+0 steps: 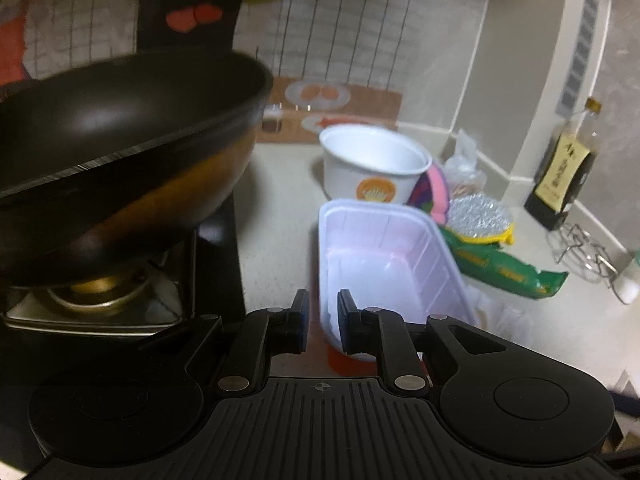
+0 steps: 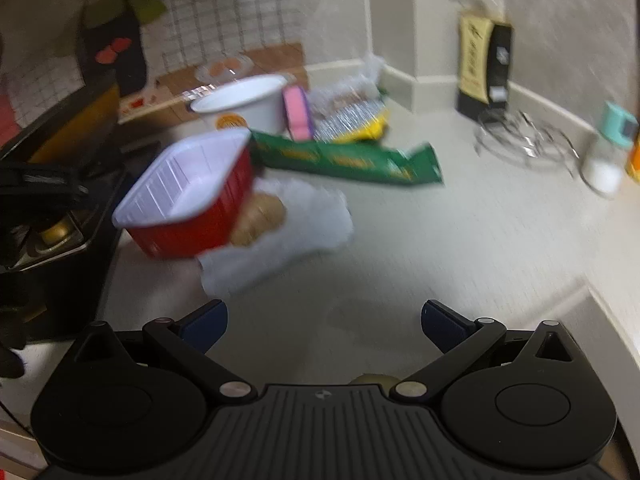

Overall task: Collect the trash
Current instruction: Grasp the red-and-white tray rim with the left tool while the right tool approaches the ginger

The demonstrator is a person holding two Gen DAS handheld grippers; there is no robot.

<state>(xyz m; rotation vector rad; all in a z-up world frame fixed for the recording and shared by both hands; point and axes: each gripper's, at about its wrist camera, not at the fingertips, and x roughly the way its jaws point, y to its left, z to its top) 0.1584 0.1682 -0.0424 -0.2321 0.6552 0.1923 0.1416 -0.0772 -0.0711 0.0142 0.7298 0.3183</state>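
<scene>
Left wrist view shows your left gripper [image 1: 322, 312] with its fingers pinching the near rim of the red tray [image 1: 384, 256] — its long axis runs straight away from you, toward the white cup [image 1: 372, 168] at the tabletop's [image 2: 460, 248] back edge. Your right gripper [image 2: 324, 320] hangs with its fingers spread on nothing; the green wrapper [image 2: 348, 158] lies ahead of it, beyond the white paper [image 2: 288, 236], nearer this hand.

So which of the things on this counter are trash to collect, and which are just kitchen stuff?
Trash: red tray, white cup, green wrapper, crumpled white paper.

Kitchen stuff: wok, sauce bottle, wire rack, salt jar.
</scene>
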